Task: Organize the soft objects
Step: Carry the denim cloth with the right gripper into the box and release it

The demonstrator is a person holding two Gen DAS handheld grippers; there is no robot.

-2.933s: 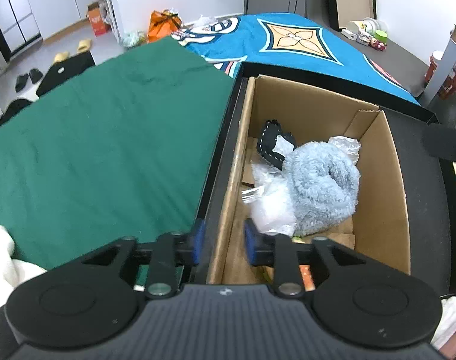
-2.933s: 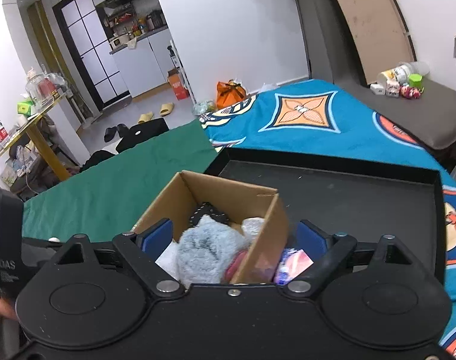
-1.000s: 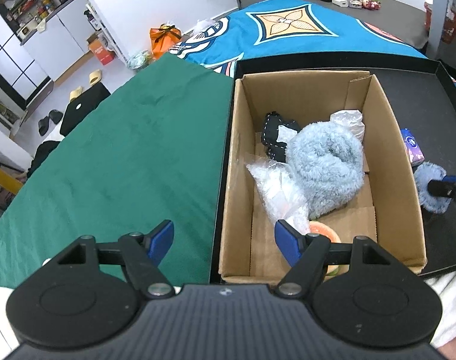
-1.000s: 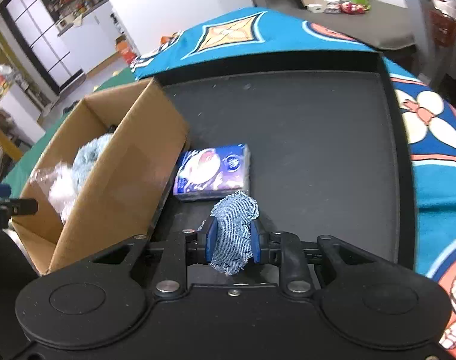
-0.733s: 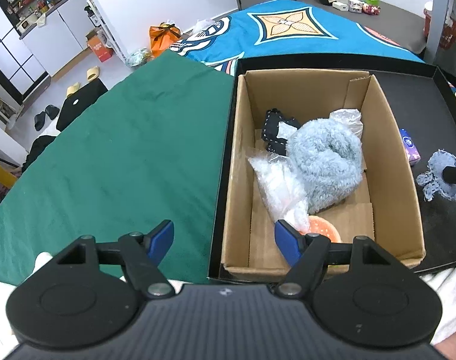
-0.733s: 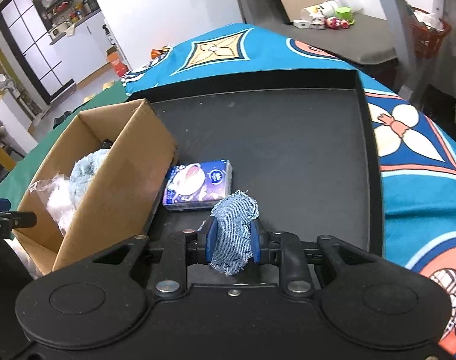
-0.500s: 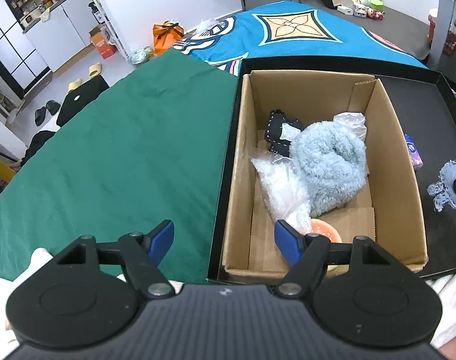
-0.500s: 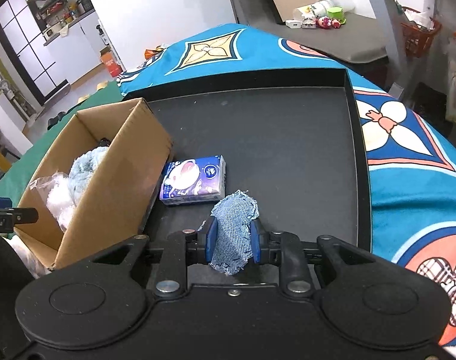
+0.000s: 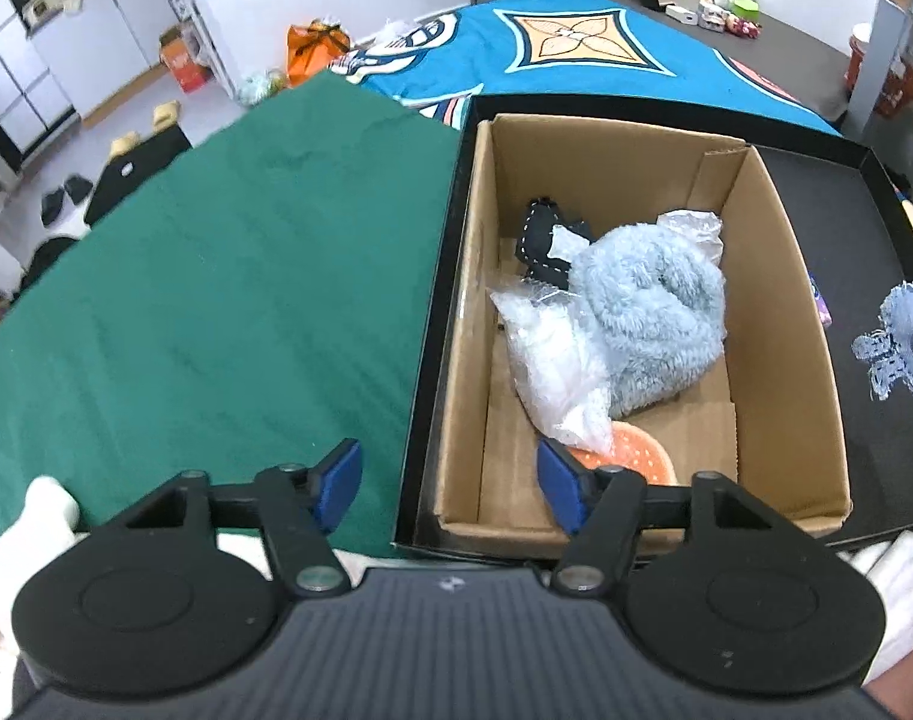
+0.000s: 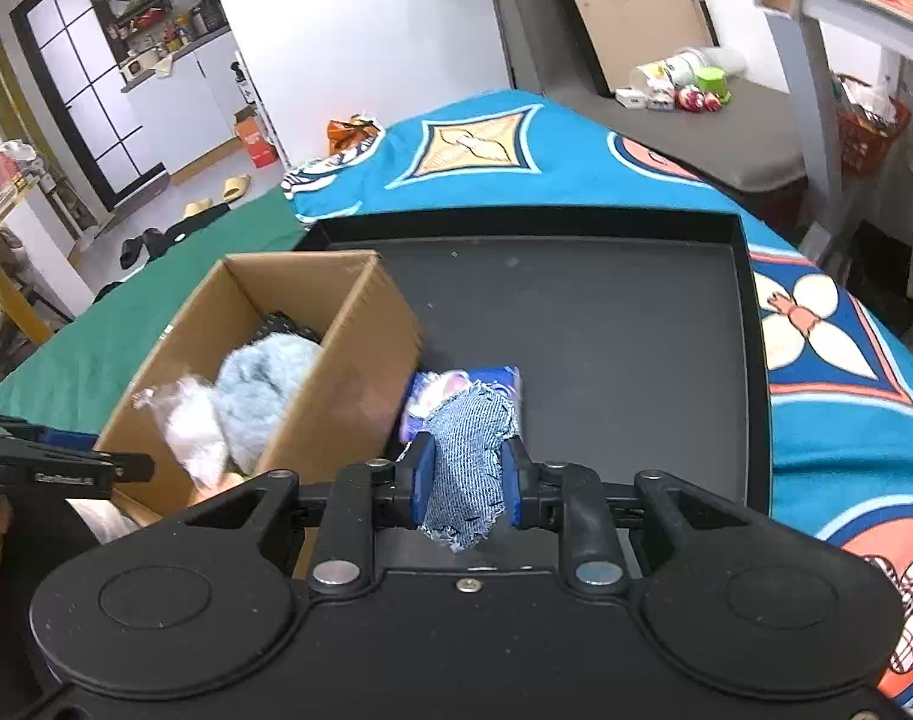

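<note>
A cardboard box (image 9: 474,276) (image 10: 342,372) stands at the left end of a black tray (image 10: 606,312). In it lie a fluffy light-blue cloth (image 9: 654,318), a clear plastic bag (image 9: 552,360), a black stitched piece (image 9: 537,234) and an orange item (image 9: 630,456). My right gripper (image 10: 463,474) is shut on a frayed denim patch (image 10: 465,450), held above the tray right of the box; the patch also shows in the left wrist view (image 9: 900,342). My left gripper (image 9: 447,480) is open and empty over the box's near left corner.
A blue tissue pack (image 10: 498,378) lies on the tray against the box's right side. A green cloth (image 9: 216,276) covers the surface left of the tray, a blue patterned cloth (image 10: 816,372) the right and far side.
My right gripper, still shut on the denim patch, has risen and shifted left toward the box. My left gripper has stayed open near the box's front left corner.
</note>
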